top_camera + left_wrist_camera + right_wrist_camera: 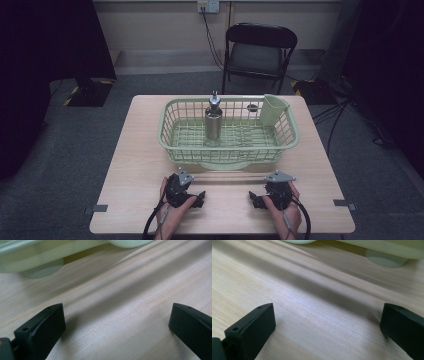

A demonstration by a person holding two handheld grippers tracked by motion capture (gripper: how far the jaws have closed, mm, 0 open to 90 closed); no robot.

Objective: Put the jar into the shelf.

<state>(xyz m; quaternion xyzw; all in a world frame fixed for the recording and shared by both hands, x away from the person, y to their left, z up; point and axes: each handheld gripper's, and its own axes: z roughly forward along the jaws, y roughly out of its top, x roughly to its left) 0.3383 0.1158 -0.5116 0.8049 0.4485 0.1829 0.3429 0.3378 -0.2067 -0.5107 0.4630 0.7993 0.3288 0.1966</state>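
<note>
Grippers parked on the near edge of the wooden table [140,150], tips turned in toward each other. Left gripper [199,198] low on the wood, jaws spread wide, nothing between them but bare tabletop in the left gripper view. Right gripper [254,199] just the same, jaws far apart, gripping nothing, wood grain running between them in the right gripper view.

Straight ahead, past both hands: pale green wire-style basket [170,131], long axis running across the table, left to right, near rim just beyond the grippers. Standing inside it, a little left of centre, steel pump bottle [213,120], upright, long axis vertical, nozzle up top pointing skyward. Green plastic cup [273,109] hooked at the basket's far right corner, mouth up.

Bottle lying forward and slightly right of the left gripper, forward and left of the right; left looks a shade nearer. Likely call: reaching over the near rim and coming in level at the bottle's body.
</note>
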